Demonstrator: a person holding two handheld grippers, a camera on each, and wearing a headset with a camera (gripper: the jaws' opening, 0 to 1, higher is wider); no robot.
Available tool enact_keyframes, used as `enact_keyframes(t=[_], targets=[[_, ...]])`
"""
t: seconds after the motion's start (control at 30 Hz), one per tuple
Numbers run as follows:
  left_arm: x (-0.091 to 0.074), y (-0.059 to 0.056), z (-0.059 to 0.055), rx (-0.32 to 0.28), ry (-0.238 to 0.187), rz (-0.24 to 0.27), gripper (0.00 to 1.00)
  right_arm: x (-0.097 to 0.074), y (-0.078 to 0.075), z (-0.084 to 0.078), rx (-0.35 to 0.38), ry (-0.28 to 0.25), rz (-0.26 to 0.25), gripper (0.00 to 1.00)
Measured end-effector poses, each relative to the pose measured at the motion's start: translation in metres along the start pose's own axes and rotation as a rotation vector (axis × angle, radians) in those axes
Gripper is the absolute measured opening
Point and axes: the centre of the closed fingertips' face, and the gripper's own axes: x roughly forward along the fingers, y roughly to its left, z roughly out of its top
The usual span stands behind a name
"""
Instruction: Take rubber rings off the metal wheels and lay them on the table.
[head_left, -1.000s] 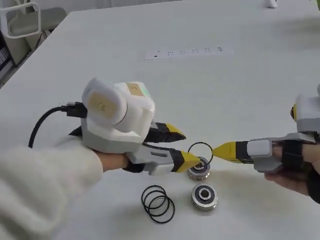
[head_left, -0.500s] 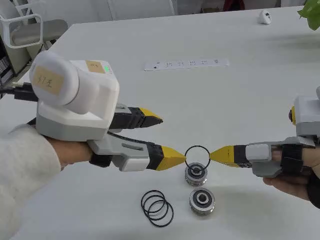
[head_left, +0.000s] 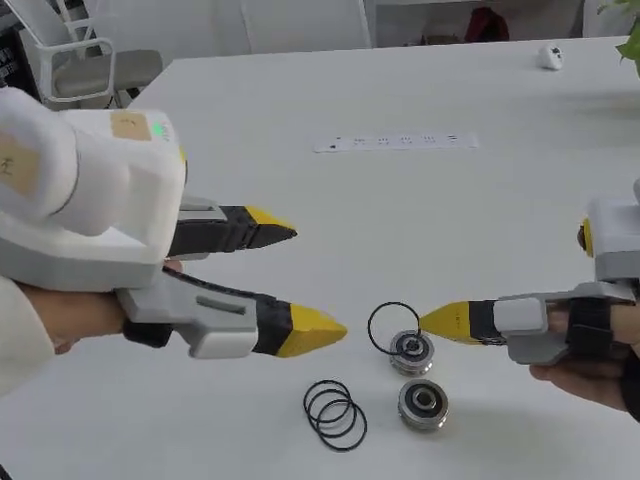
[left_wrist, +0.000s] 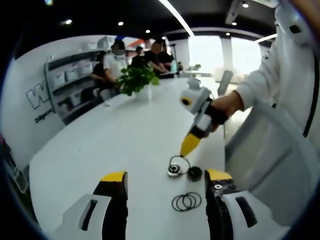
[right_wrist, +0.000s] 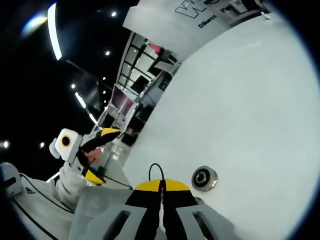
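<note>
My right gripper (head_left: 424, 321) is shut on a thin black rubber ring (head_left: 393, 304), which it holds upright just over a metal wheel (head_left: 411, 351). A second metal wheel (head_left: 422, 402) lies in front of that one. Three loose black rings (head_left: 335, 412) lie overlapped on the table to the left of it. My left gripper (head_left: 315, 280) is open and hovers left of the wheels, holding nothing. In the left gripper view its jaws (left_wrist: 165, 180) frame the held ring (left_wrist: 176, 156), both wheels (left_wrist: 194, 173) and the right gripper (left_wrist: 186, 149). In the right gripper view the ring (right_wrist: 151, 170) rises from the shut jaws (right_wrist: 160, 186).
The white table (head_left: 480, 220) has a power strip (head_left: 396, 143) set in its middle and a small white object (head_left: 549, 57) at the far edge. A chair (head_left: 85, 62) stands at the far left corner. People and a plant (left_wrist: 136, 77) are beyond the table.
My left gripper has drawn back to the left, away from the wheel, still open. The right gripper has kept the ring pinched near the wheel. The head camera has shifted.
</note>
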Motion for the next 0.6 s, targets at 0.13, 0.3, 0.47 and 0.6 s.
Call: enact_keyframes(t=[0.13,0.3,0.47,0.6], targets=[[-0.015,-0.010,-0.016,0.037,0.026,-0.009,0.67,0.006,0.007,-0.005,-0.016,0.028,0.008,0.00],[-0.034,-0.016,-0.028,0.012,0.027,-0.010,0.76,0.011,0.016,-0.009,-0.050,0.071,0.026,0.00],[-0.053,-0.012,-0.034,-0.017,0.003,0.026,0.83,0.017,0.021,-0.014,-0.069,0.111,0.033,0.00],[-0.066,-0.011,-0.040,-0.051,-0.011,0.046,0.92,0.022,0.023,-0.018,-0.080,0.138,0.035,0.00]])
